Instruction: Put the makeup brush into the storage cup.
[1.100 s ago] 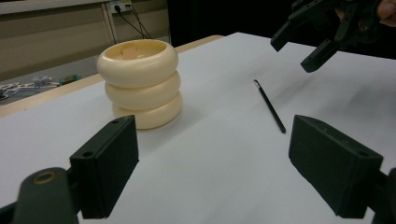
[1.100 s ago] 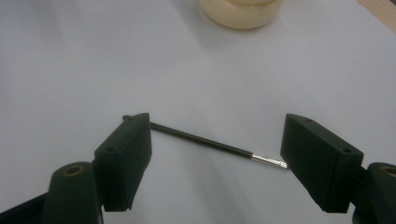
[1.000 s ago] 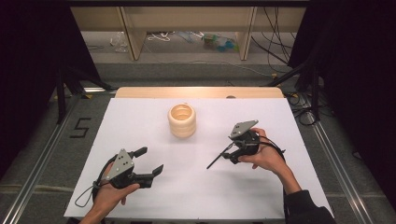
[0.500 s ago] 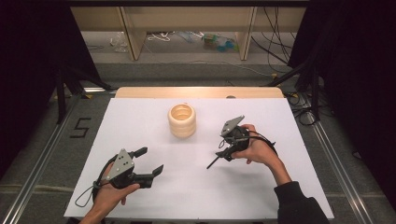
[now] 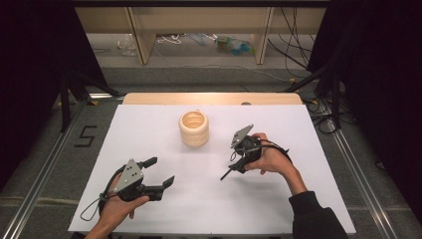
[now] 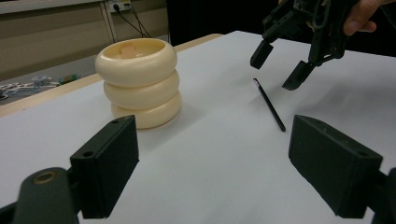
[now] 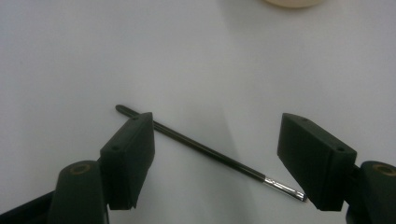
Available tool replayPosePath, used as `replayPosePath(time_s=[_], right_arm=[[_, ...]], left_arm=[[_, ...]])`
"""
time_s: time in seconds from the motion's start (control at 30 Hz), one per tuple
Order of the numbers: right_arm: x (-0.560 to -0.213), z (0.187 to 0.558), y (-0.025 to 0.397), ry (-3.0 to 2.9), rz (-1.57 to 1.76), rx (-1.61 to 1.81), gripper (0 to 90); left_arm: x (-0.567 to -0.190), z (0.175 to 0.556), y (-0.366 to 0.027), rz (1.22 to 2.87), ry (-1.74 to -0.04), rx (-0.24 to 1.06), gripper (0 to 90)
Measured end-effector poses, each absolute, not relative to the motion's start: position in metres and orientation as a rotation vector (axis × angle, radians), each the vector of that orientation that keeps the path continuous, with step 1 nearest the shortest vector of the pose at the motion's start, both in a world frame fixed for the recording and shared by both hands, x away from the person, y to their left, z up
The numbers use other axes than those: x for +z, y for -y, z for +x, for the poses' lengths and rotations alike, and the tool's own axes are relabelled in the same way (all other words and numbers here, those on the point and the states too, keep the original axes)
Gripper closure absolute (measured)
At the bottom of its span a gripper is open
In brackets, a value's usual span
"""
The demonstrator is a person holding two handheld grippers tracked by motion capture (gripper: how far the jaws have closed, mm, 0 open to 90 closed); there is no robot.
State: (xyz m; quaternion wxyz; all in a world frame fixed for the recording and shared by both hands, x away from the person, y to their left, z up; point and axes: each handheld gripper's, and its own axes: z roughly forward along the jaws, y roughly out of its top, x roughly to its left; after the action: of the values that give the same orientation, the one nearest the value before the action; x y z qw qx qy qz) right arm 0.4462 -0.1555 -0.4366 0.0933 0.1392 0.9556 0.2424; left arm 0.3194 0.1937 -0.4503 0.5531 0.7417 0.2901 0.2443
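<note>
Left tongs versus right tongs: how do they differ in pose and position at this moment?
The left tongs sit low near the table's front edge, aimed level across the table toward the cream ringed holder. The right tongs hang tilted downward just above the thin black stick, jaws straddling it without touching. Both are open and hold nothing.

I see a table [image 5: 149,129] covered by a white sheet, with a strip of bare pale wood [image 5: 209,98] showing along its far edge. Toward the far middle of the sheet stands a cream holder [image 5: 193,128] shaped like three stacked rings, upright and open at the top. To its right and nearer to me, a thin black stick [image 5: 234,167] lies flat on the sheet, well apart from the holder; its one end is silvery in the right gripper view.
</note>
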Motion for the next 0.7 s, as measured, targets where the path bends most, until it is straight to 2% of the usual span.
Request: replayPosePath(time_s=[0.7], right_arm=[[-0.456, 0.454, 0.145, -2.934, 0.339, 0.553, 31.4]], left_arm=[[-0.450, 0.319, -0.194, 1.760, -0.683, 0.580, 16.2]])
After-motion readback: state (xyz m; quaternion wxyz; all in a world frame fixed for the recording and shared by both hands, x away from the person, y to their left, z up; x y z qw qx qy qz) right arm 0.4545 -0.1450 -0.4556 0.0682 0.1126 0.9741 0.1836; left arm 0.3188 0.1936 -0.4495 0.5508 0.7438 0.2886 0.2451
